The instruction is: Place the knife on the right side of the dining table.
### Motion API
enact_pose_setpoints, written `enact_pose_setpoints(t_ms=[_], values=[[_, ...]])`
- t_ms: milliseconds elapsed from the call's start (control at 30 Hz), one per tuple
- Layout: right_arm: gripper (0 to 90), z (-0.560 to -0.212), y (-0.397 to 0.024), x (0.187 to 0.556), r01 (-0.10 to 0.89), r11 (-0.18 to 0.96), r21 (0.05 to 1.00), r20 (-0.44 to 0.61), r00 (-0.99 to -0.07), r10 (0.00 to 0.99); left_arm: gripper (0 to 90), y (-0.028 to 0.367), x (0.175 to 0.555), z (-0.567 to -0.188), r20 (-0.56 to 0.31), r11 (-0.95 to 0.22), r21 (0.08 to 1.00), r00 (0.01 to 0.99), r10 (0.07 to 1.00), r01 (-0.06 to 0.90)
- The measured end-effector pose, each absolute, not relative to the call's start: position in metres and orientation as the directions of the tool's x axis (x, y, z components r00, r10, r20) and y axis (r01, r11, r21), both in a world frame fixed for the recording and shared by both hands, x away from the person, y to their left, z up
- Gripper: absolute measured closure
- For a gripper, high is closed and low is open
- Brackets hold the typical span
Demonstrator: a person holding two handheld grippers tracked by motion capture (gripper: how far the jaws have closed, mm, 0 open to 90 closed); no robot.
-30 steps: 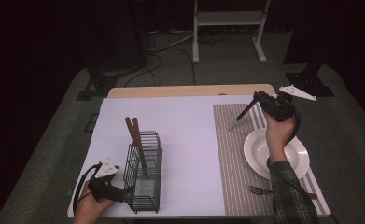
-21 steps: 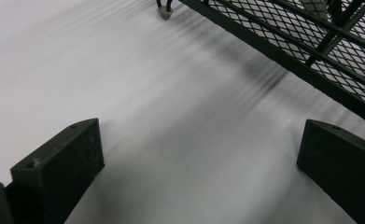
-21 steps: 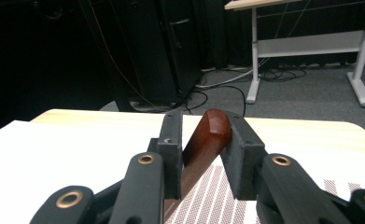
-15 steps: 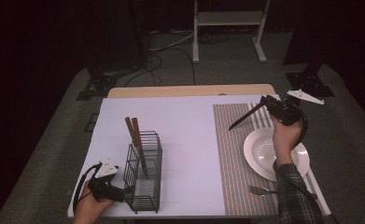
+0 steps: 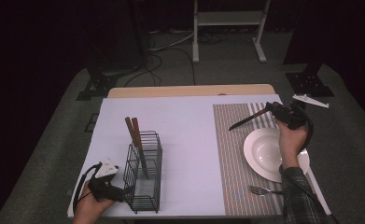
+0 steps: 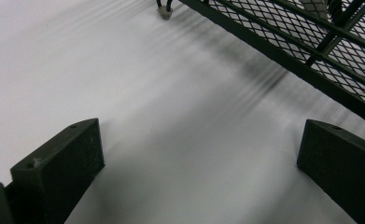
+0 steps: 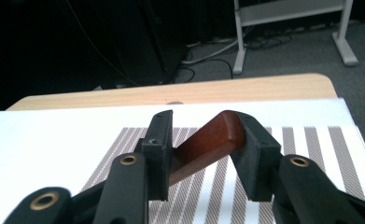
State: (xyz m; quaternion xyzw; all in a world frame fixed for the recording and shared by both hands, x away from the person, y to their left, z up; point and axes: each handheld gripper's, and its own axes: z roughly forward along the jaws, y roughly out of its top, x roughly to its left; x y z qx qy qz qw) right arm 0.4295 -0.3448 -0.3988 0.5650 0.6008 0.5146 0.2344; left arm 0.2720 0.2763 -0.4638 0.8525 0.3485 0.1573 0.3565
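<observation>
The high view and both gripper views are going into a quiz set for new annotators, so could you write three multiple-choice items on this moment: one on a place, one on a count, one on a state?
1. Where does the fork lie?
A. In the wire basket
B. On the striped placemat, near the table's front edge
C. On the white plate

2. How many wooden handles stand up out of the wire basket?
A. Two
B. Four
C. None

3. What state is the right gripper in?
A. Open over the plate
B. Resting on the floor
C. Shut on a knife with a wooden handle

Answers: B, the fork lies on the striped placemat in front of the white plate. A, two handles rise from the wire basket. C, the right gripper has its fingers clamped on the knife.
</observation>
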Motion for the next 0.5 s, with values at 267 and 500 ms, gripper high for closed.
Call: enact_pose_setpoints(t_ms=[267, 500], values=[[54.3, -0.407, -0.354, 0.431, 0.495, -0.173, 0.851, 0.314, -0.217, 0.924, 0.0, 0.276, 0.272, -0.464, 0.019, -0.503, 0.717, 0.708, 0.706, 0.482], [52.3, -0.413, -0.358, 0.433, 0.528, -0.186, 0.829, 0.329, -0.191, 0.925, 0.0, 0.276, 0.272, -0.464, 0.02, -0.503, 0.717, 0.708, 0.706, 0.482]])
